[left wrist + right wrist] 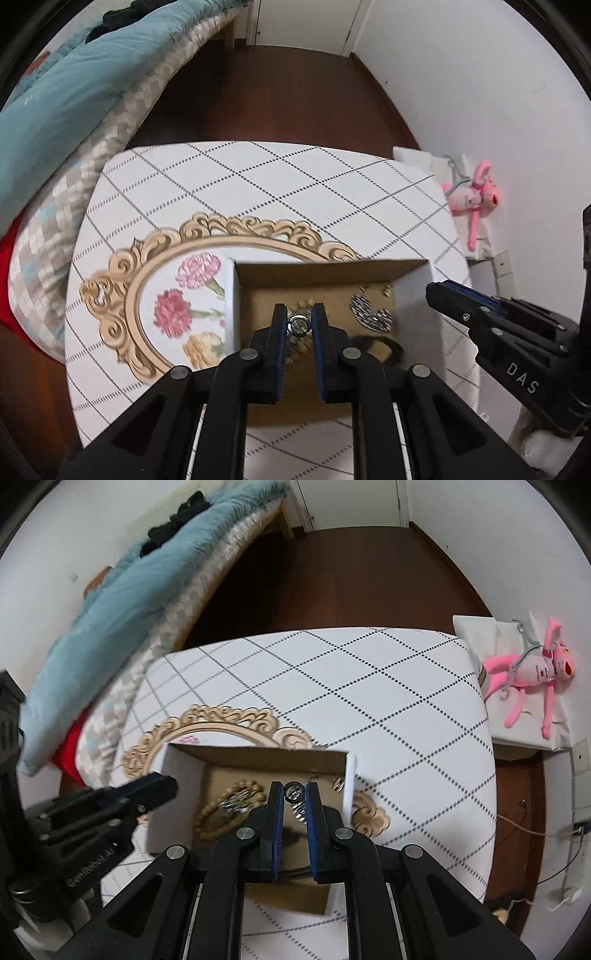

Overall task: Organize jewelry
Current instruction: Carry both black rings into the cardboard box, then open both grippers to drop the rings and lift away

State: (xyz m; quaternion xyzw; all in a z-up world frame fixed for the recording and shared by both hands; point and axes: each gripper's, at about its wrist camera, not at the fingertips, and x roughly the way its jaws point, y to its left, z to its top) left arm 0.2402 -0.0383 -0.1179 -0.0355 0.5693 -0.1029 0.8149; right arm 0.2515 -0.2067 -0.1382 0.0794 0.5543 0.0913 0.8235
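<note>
Right tool (294, 794) grips ring (294, 791) above box (162, 771).

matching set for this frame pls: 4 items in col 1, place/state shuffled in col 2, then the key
Column 1
1. ring
2. beaded bracelet
3. pink plush toy
4. cardboard box

Column 2
A. lying on the box floor, on its left side in the right wrist view
B. open-topped, standing on the patterned tablecloth
C. between the fingertips of the left gripper
D. off the table, on a white surface by the wall

Pairs: 1-C, 2-A, 3-D, 4-B
</note>
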